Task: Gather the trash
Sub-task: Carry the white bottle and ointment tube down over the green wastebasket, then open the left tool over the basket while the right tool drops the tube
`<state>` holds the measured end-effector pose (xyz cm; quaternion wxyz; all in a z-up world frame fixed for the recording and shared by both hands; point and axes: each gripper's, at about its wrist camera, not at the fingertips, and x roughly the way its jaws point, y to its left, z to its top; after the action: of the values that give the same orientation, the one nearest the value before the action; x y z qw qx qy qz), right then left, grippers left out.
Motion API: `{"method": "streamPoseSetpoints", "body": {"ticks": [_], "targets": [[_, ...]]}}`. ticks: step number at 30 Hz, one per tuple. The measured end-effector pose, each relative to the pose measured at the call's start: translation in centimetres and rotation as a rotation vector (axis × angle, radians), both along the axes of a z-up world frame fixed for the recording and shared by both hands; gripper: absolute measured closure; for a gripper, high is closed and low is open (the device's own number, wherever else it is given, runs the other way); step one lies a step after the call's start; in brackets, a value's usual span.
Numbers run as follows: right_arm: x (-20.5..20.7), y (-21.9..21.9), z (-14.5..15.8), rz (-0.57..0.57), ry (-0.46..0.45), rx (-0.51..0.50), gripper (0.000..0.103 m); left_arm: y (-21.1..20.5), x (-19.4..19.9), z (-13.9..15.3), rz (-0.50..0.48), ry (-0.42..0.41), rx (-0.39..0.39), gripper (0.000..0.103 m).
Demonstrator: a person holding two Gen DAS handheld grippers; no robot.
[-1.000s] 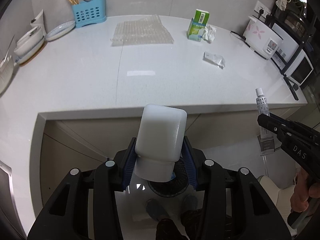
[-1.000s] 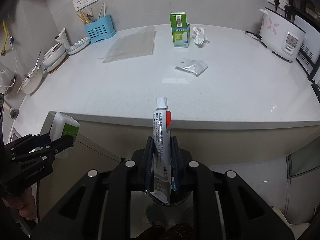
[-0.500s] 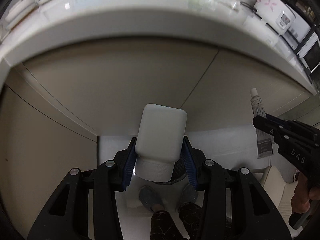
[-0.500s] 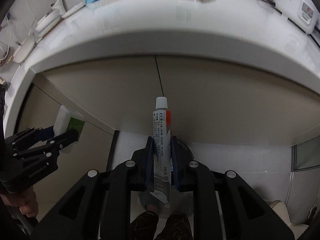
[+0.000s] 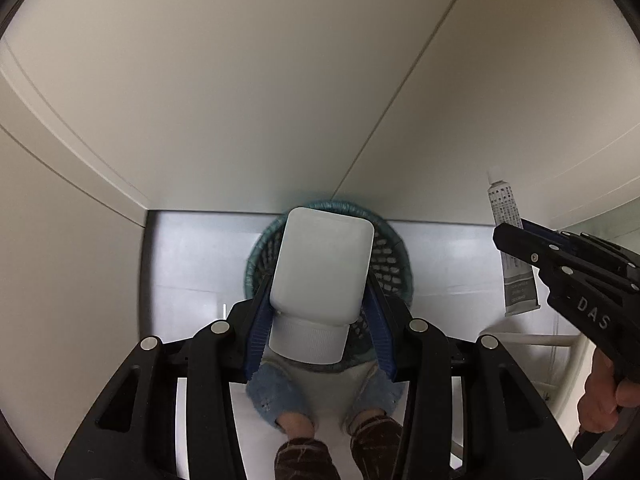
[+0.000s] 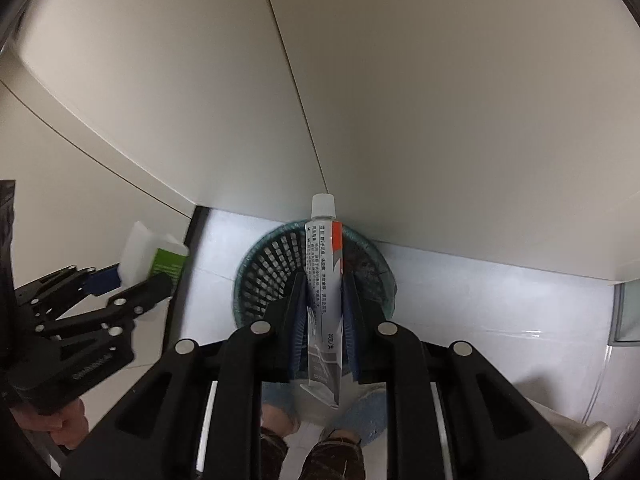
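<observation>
Drop-off step: left gripper (image 5: 320, 304) clamped white bottle (image 5: 322, 264), right gripper (image 6: 324, 300) pinched tube (image 6: 325, 276), both hung over basket (image 6: 260, 264). Next, prob.: release w/ aim inside rim.

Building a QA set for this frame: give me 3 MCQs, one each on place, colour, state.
1. The mesh wastebasket sits:
A. on the floor by the cabinet
B. on a countertop
C. on a chair

2. The tube's cap is:
A. black
B. white
C. green

3. The left gripper is:
A. open, holding nothing
B. shut on a white bottle
C. shut on a rag

Key: 1 A, basket stands on pale floor tile against the cabinet front; 2 B, cap shows white; 3 B, blue pads press the bottle's sides.
</observation>
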<state>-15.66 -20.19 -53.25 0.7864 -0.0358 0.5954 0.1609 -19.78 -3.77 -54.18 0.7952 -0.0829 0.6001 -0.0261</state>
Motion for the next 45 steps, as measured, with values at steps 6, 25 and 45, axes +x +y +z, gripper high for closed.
{"method": "streamPoseSetpoints", "body": {"ticks": [6, 25, 45], "targets": [[-0.4, -1.1, -7.5, -0.01, 0.039, 0.001, 0.086, -1.8, 0.6, -9.2, -0.035, 0.038, -0.005, 0.06], [-0.2, -1.4, -13.7, -0.018, 0.082, -0.016, 0.086, -3.2, 1.2, -16.1, -0.07, 0.079, -0.024, 0.045], [1.0, 4.8, -17.9, 0.025, 0.094, 0.005, 0.086, 3.4, 0.3, -14.4, 0.007, 0.038, 0.034, 0.012]]}}
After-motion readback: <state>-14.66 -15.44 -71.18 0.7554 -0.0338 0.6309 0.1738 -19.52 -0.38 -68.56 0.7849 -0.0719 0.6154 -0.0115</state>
